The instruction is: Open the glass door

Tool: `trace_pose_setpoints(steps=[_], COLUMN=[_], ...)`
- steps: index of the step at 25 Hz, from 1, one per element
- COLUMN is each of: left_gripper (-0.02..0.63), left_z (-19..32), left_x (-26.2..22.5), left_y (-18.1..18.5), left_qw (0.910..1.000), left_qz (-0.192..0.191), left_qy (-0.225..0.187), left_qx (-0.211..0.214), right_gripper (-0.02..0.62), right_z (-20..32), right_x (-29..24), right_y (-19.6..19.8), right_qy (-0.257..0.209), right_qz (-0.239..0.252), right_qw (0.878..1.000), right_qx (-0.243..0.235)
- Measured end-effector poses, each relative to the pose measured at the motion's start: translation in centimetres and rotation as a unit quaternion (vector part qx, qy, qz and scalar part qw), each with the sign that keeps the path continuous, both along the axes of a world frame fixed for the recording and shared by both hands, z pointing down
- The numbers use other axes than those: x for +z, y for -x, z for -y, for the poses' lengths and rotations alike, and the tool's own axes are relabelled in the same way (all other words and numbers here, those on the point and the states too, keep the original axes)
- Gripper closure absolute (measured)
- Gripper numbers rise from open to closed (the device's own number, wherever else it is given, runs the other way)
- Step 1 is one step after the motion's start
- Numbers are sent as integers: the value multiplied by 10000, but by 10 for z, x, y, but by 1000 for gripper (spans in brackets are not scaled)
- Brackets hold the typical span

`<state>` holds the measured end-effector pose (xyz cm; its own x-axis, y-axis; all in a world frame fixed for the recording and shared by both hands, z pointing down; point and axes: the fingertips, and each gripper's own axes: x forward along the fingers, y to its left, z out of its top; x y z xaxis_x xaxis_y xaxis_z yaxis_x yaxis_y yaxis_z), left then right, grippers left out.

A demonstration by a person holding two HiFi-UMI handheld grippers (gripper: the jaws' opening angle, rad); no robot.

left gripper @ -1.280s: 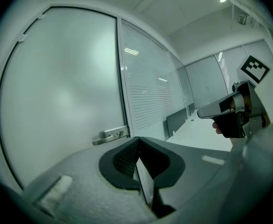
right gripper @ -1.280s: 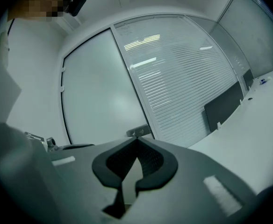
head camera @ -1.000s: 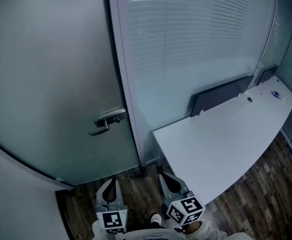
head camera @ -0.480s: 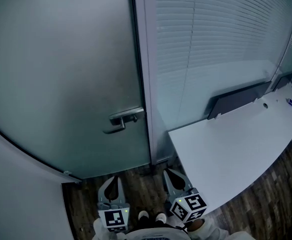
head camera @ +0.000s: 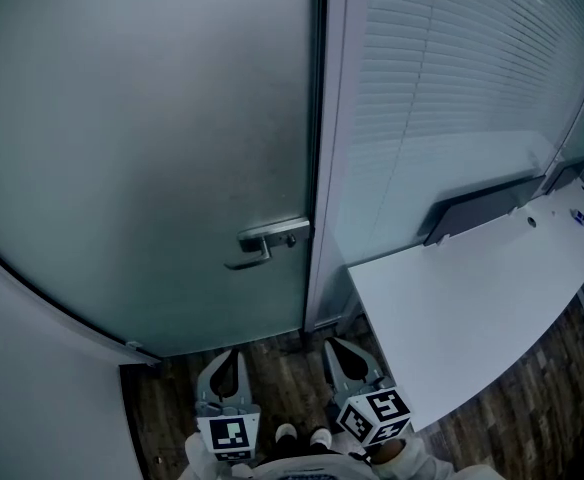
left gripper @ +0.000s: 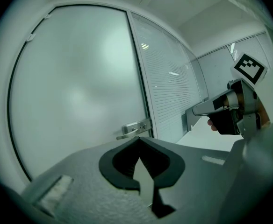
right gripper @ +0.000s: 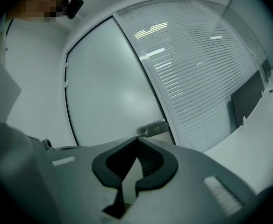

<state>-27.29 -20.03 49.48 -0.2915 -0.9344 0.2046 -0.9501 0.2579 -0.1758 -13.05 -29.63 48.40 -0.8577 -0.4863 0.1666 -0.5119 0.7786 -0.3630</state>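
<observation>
The frosted glass door (head camera: 152, 138) stands closed, with a metal lever handle (head camera: 270, 240) near its right edge. My left gripper (head camera: 227, 358) and right gripper (head camera: 336, 348) hang low over the floor, side by side and well short of the door. Both are shut, tips touching, with nothing between them. In the left gripper view the handle (left gripper: 134, 128) shows just above the shut left gripper (left gripper: 139, 139), and the right gripper (left gripper: 196, 111) is off to the right. In the right gripper view the handle (right gripper: 153, 128) lies ahead of the shut right gripper (right gripper: 137, 138).
A white curved desk (head camera: 472, 308) juts out right of the door, close to my right gripper. Behind it are a glass partition with slatted blinds (head camera: 452, 88) and a dark panel (head camera: 482, 208). A white wall (head camera: 32, 388) borders the left. The floor is dark wood (head camera: 282, 363).
The door and its handle have slid rightward in the head view, so I now stand more squarely before the door. Both grippers remain shut and low.
</observation>
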Motion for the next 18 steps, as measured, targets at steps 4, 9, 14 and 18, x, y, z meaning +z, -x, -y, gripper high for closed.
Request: trace_pose_setpoints(steps=[4, 9, 14, 18], left_gripper=[601, 601, 581, 492], left_z=[-1, 0, 4, 11], left_x=[1, 3, 3, 4], left_y=[10, 24, 22, 15], left_qw=[10000, 9999, 9993, 9976], left_qz=[-59, 53, 290, 612], left_qy=[-16, 39, 215, 319], left_qx=[-17, -114, -107, 35], right_gripper=[592, 592, 592, 592], right_z=[-2, -1, 0, -1], right_x=[-2, -4, -9, -8], right_y=[12, 24, 19, 13], right_qy=[-23, -81, -108, -95], right_qz=[-20, -12, 20, 23], right_qw=[10000, 9999, 9999, 10000], right_qx=[-28, -60, -41, -8])
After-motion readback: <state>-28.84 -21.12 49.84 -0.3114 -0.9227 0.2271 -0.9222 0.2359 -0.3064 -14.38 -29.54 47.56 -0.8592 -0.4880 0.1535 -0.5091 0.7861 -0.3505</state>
